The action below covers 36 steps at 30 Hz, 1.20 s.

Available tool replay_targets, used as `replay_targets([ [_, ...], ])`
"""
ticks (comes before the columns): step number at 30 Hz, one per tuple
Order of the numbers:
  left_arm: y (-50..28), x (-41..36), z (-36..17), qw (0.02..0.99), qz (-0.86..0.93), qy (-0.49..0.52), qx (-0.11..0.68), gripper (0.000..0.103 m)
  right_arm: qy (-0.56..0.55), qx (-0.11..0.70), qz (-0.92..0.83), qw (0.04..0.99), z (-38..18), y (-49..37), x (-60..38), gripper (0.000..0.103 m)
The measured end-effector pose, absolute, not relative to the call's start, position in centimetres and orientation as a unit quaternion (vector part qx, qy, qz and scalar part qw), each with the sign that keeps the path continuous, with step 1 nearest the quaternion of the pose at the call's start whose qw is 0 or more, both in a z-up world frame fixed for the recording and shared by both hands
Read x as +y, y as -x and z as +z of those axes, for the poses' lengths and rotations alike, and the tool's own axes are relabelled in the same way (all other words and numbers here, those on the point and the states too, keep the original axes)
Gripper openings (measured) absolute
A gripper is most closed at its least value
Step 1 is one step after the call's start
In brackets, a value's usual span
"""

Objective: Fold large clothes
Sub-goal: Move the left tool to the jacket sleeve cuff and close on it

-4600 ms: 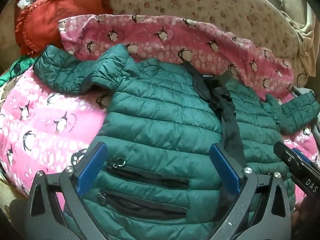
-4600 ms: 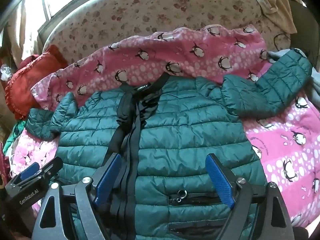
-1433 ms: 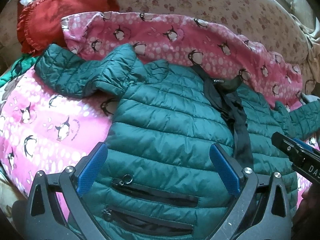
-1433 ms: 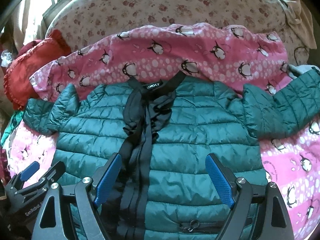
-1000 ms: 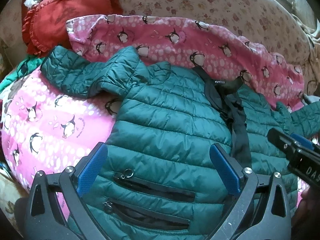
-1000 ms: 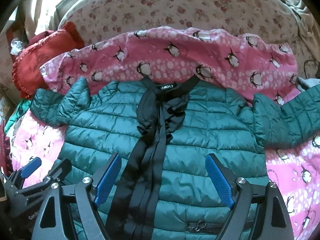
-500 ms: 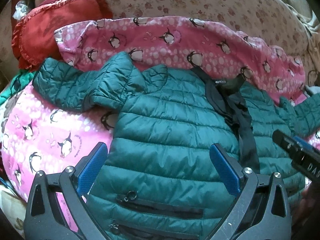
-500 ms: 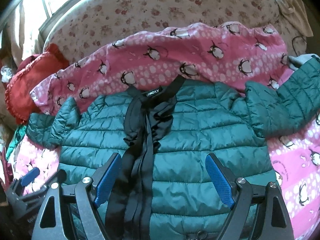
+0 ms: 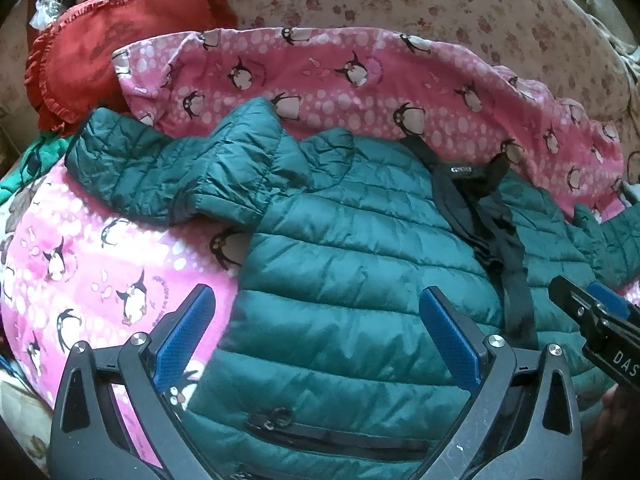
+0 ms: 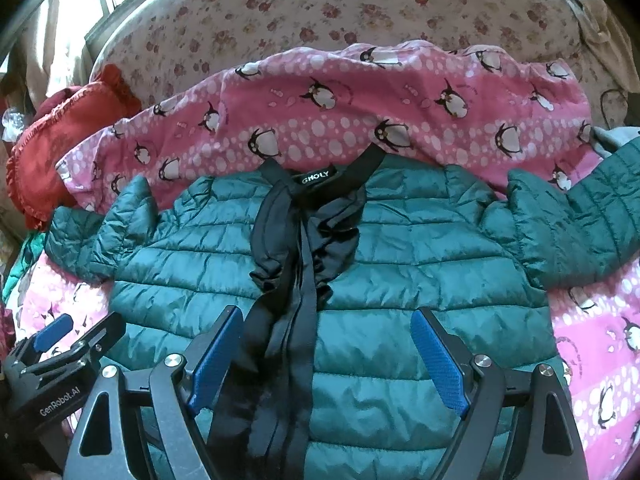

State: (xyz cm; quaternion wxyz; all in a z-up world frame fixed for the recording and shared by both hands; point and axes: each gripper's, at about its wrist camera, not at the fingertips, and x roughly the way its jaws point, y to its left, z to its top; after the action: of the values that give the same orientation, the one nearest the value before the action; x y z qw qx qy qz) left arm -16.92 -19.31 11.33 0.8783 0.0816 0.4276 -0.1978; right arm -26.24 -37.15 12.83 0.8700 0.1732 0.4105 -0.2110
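Here, in the left wrist view, the left gripper [image 9: 316,344] gaped wide and empty over the quilted green puffer jacket [image 9: 360,280], whose left sleeve [image 9: 168,172] stretched away leftward; the right wrist view showed the right gripper [image 10: 326,354] equally wide beside the black zip placket [image 10: 296,280], hem nearest

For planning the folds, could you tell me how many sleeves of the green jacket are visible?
2: the left sleeve lies spread toward the red cushion; the right sleeve lies spread over the pink penguin blanket, its cuff out of frame.
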Motion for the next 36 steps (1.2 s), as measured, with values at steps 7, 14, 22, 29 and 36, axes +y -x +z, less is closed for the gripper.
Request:
replay_targets([
  [7,12.8,-16.6,10.9,0.877,-0.172,-0.072,0.444,0.102,-0.172,0.416,-0.201,0.87,12.2,25.1,-37.0,0.085],
  [14,7.1,-11.4,11.1,0.887,-0.112,-0.041,0.446,0.102,-0.172,0.424,-0.198,0.866,11.2,23.3,-37.6,0.085],
  [22,2.0,-6.3,10.3,0.895,-0.056,-0.022,0.443,0.102,-0.169,0.439,-0.193,0.861,10.1,22.4,-37.5,0.085],
  [29,-1.2,-2.9,9.6,0.896,-0.021,-0.019,0.442,0.102,-0.172,0.444,-0.192,0.858,10.0,23.0,-37.5,0.085],
  [36,-3.6,-1.3,9.5,0.902,-0.001,-0.055,0.428,0.102,-0.175,0.445,-0.193,0.857,10.1,23.6,-37.3,0.085],
])
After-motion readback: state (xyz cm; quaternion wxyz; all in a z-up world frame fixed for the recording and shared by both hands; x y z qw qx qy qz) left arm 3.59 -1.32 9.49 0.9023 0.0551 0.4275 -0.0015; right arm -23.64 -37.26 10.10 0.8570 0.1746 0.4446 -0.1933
